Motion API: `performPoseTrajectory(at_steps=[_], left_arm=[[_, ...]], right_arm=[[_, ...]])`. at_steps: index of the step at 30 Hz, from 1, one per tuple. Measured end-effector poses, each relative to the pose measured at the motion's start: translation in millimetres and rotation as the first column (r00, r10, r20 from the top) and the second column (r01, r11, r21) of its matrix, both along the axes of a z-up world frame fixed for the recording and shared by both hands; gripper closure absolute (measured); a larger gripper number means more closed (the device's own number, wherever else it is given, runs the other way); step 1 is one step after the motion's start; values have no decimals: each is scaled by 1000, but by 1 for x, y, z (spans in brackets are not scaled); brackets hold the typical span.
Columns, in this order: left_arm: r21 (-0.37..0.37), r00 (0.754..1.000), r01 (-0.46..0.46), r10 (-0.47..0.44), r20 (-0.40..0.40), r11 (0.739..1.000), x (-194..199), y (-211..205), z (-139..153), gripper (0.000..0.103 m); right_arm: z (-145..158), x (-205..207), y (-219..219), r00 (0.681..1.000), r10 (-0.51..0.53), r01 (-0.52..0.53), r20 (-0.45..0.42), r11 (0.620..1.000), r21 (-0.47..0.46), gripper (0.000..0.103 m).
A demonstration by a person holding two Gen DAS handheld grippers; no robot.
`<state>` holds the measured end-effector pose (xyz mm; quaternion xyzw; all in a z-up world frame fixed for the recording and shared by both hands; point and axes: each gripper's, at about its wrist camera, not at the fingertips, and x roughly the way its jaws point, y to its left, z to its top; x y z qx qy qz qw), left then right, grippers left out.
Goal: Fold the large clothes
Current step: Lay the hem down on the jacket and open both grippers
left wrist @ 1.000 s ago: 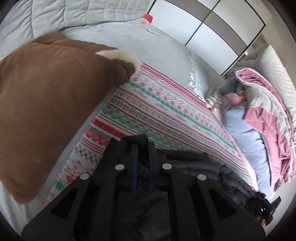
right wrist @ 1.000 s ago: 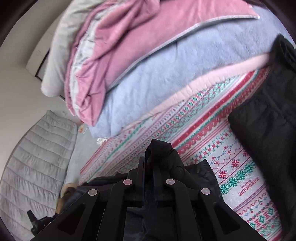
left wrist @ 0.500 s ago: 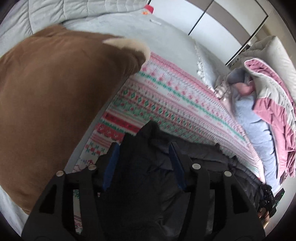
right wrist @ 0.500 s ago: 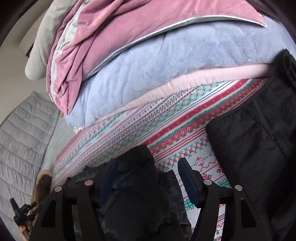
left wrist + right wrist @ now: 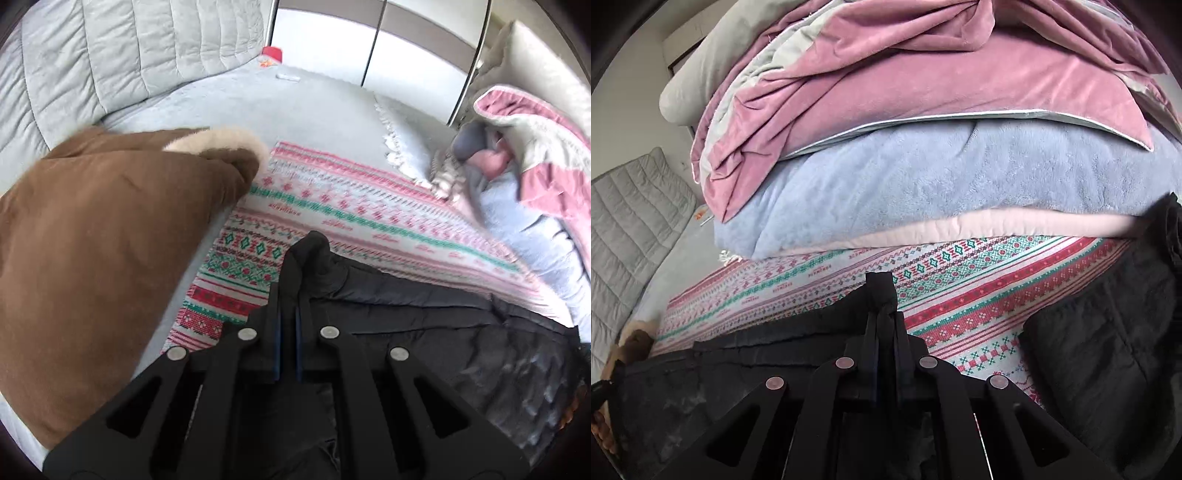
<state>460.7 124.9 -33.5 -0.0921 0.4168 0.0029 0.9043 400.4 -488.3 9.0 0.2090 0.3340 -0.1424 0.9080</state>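
Observation:
A black padded jacket [image 5: 424,332] lies across a patterned red, green and white blanket [image 5: 351,218] on the bed. My left gripper [image 5: 287,295] is shut on a corner of the black jacket, which pokes up past the fingertips. My right gripper [image 5: 884,317] is shut on another edge of the same black jacket [image 5: 720,369]; a fold of fabric sticks up between its fingers. The jacket stretches between the two grippers.
A brown coat with a cream fur collar [image 5: 92,258] lies to the left. A pile of pink, blue and grey bedding [image 5: 923,129] rises behind the blanket [image 5: 960,291]. Another dark garment [image 5: 1108,350] lies at the right. A grey quilted headboard [image 5: 110,55] and wardrobe doors stand behind.
Half a second ago both grippers were open around the jacket fabric; both have now shut on it. Both views have tilted and shifted a little.

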Motion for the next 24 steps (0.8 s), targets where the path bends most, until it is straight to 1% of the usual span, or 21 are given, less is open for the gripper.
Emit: performPoseTrajectory(at_steps=[2, 3, 6, 10, 12, 13, 14, 16, 17, 18, 19, 20, 21, 22, 24], left_arm=[[4, 1000, -6, 6, -29, 1000, 7, 1, -15, 96], [11, 999, -6, 7, -41, 1000, 9, 0, -20, 96], [24, 998, -8, 10, -66, 1000, 12, 2, -35, 96], [34, 998, -18, 20, -54, 999, 9, -2, -33, 94], [33, 999, -21, 22, -45, 999, 6, -2, -31, 91], [39, 999, -31, 32, -43, 999, 5, -2, -29, 88], [41, 998, -42, 44, -46, 998, 4, -1, -28, 83], [18, 996, -66, 67, -54, 998, 1, 2, -20, 80], [0, 996, -77, 77, -53, 997, -2, 3, -15, 78], [-28, 996, -86, 85, -41, 996, -8, 5, -4, 76], [-47, 996, -89, 88, -24, 995, -14, 6, 4, 72], [-62, 996, -87, 87, 0, 994, -22, 6, 14, 67], [-69, 996, -82, 84, 29, 994, -32, 3, 27, 64], [-68, 996, -72, 75, 45, 995, -39, -1, 34, 60], [-68, 996, -21, 26, 81, 997, -65, -17, 51, 56]], right_arm=[[-18, 7, -6, 999, -16, 17, -49, 1000, 7, 98], [-28, 9, -10, 997, -24, 26, -74, 999, 24, 98], [-46, 14, -13, 992, -41, 46, -117, 998, 42, 98], [-52, 15, -6, 989, -46, 51, -143, 998, 27, 98], [-54, 14, -7, 986, -49, 56, -158, 998, 39, 96], [-55, 14, -8, 985, -51, 60, -164, 997, 48, 95], [-54, 12, -9, 984, -55, 65, -171, 996, 59, 92], [-49, 9, -11, 981, -64, 78, -185, 994, 70, 83], [-43, 6, -11, 980, -70, 86, -185, 993, 79, 74], [-35, 1, -12, 983, -72, 88, -169, 992, 93, 60], [-23, -7, -11, 988, -72, 87, -135, 990, 108, 53], [-13, -15, -9, 992, -72, 84, -107, 990, 112, 43], [-1, -22, -5, 994, -71, 79, -78, 991, 108, 39], [12, -33, 2, 997, -66, 71, -50, 993, 96, 38], [29, -50, 17, 999, -40, 41, -13, 995, 87, 35]])
